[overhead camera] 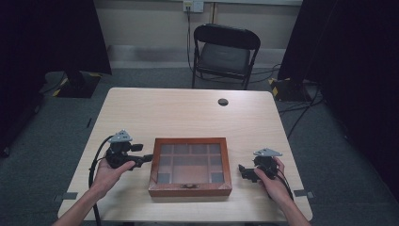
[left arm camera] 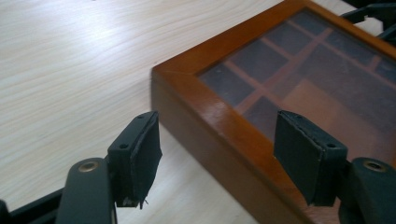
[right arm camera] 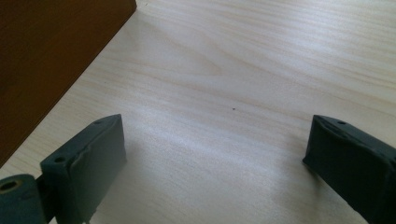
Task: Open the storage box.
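A brown wooden box (overhead camera: 190,189) with a glass lid and several compartments lies near the table's front edge. In the left gripper view its near corner (left arm camera: 196,100) sits just ahead of and below the jaws. My left gripper (overhead camera: 148,157) (left arm camera: 217,140) hovers at the box's left side, open, with its pads clear of the wood. To the right of the box my right gripper (overhead camera: 243,171) (right arm camera: 215,149) is held low over bare table, open, with nothing between its jaws. The box's side wall (right arm camera: 51,56) stands at the left of the right gripper view.
The light wooden table (overhead camera: 188,113) has a round cable hole (overhead camera: 223,101) at the back. A black folding chair (overhead camera: 225,52) stands behind the table. Dark curtains hang at both sides, and cables run over the floor at the right.
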A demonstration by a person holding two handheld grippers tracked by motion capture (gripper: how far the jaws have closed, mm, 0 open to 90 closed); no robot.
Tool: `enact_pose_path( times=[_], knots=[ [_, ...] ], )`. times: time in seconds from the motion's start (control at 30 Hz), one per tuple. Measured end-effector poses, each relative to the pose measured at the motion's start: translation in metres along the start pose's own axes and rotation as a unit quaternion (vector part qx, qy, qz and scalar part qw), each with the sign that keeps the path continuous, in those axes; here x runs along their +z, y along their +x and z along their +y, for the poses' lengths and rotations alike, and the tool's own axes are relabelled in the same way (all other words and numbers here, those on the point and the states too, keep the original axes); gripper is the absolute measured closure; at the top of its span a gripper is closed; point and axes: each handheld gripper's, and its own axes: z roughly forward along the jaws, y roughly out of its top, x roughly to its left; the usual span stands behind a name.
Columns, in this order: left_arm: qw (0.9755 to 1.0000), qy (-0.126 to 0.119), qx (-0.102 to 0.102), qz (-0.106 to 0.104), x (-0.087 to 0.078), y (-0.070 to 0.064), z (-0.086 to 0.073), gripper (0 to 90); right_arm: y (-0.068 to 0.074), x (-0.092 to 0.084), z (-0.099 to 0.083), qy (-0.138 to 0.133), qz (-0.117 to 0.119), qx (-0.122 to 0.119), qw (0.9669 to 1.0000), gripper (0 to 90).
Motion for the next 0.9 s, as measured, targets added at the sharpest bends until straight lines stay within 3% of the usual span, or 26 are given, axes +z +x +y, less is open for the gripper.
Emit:
enact_pose_path(
  times=[0.27,0.4,0.6,0.7,0.8,0.9],
  knots=[
    [0.9995,-0.004,0.021,-0.023,0.002,-0.02,0.007,37.0,0.0,0.0,0.0,0.0,0.0,0.0,1.0,4.1],
    [0.9977,0.005,0.035,-0.057,0.007,-0.03,0.012,35.5,0.0,0.0,0.0,0.0,0.0,-0.001,1.0,4.1],
    [0.9954,0.004,0.039,-0.087,0.011,-0.044,0.017,34.9,0.0,0.0,0.0,0.0,0.0,0.0,1.0,4.1],
    [0.9937,0.0,0.042,-0.104,0.012,-0.05,0.019,37.8,0.0,0.0,0.0,0.0,0.0,0.0,1.0,3.8],
    [0.9896,-0.005,0.044,-0.137,0.014,-0.057,0.02,38.8,0.0,0.0,0.0,0.002,0.0,0.002,1.0,3.3],
    [0.9899,-0.005,0.065,-0.126,0.018,-0.068,0.022,39.2,0.0,0.0,0.0,0.002,-0.002,0.003,1.0,3.0]
  ],
)
